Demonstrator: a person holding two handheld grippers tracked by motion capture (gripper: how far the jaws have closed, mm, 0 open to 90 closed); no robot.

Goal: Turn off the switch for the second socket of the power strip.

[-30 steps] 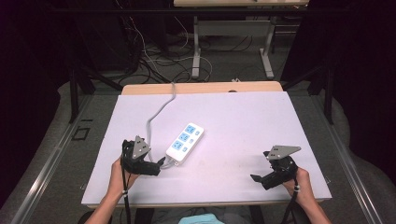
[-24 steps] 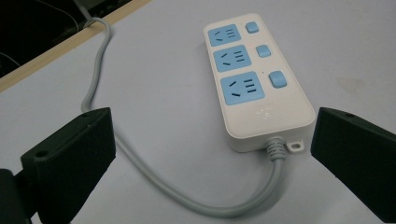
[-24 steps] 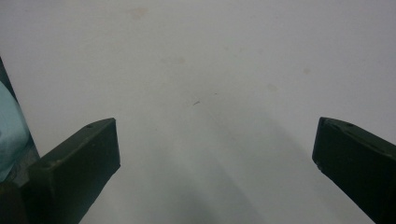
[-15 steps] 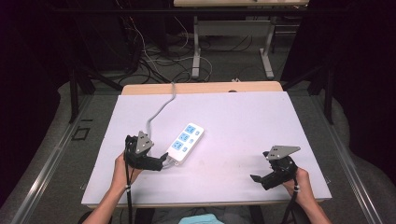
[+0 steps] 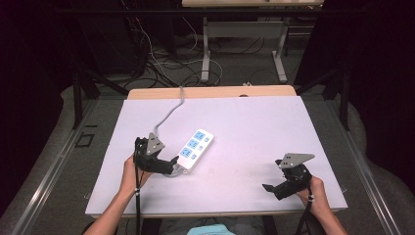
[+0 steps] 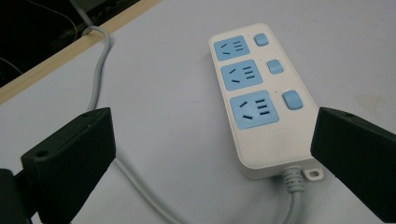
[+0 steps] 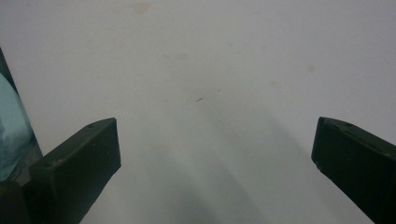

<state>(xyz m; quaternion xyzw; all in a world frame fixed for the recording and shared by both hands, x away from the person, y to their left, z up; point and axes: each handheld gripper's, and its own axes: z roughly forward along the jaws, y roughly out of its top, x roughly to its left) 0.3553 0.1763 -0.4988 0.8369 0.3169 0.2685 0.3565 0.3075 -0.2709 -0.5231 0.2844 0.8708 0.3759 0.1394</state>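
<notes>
We position the left tongs (image 5: 173,163) at the near, cable end of the white power strip (image 5: 195,149), which lies flat on the tabletop (image 5: 254,127) left of centre, its three blue sockets facing up and its grey cable (image 5: 169,115) running off over the far edge. In the left gripper view the jaws stand wide apart, one to each side of the strip's (image 6: 259,98) cable end, not touching it. To grip well, we judge that we should centre the body between the jaws, lower until they flank its side walls, and close squarely across the width, clear of the cable (image 6: 100,79) looping beneath the left jaw and of the switches. The right tongs (image 5: 274,188) rest well apart at the near right, jaws spread over bare tabletop (image 7: 210,70), holding nothing.
</notes>
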